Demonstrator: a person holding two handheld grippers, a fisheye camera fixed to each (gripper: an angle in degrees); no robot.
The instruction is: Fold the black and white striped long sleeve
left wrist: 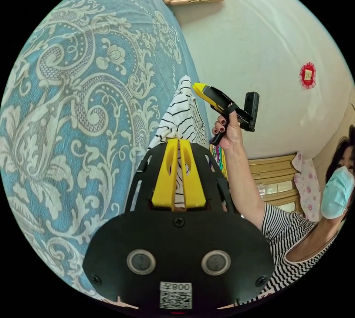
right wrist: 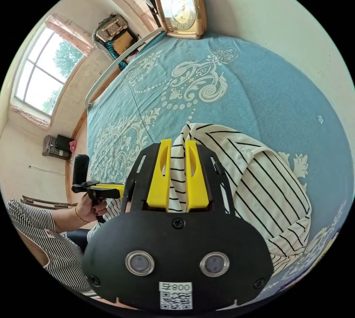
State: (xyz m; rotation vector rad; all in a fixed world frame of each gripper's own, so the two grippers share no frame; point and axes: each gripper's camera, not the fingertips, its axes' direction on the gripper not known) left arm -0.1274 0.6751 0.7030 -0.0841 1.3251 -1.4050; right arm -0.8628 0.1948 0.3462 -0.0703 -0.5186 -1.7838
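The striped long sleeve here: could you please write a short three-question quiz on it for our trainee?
1. True or false: the left tool is shut on the striped long sleeve.
2. What does the garment hang over? A) wooden floor B) blue patterned bedspread C) chair
3. Fill in: a ____ leans on the wall beyond the bedspread.

Key: 1 true; 2 B; 3 clock. The right tool is also shut on the garment.
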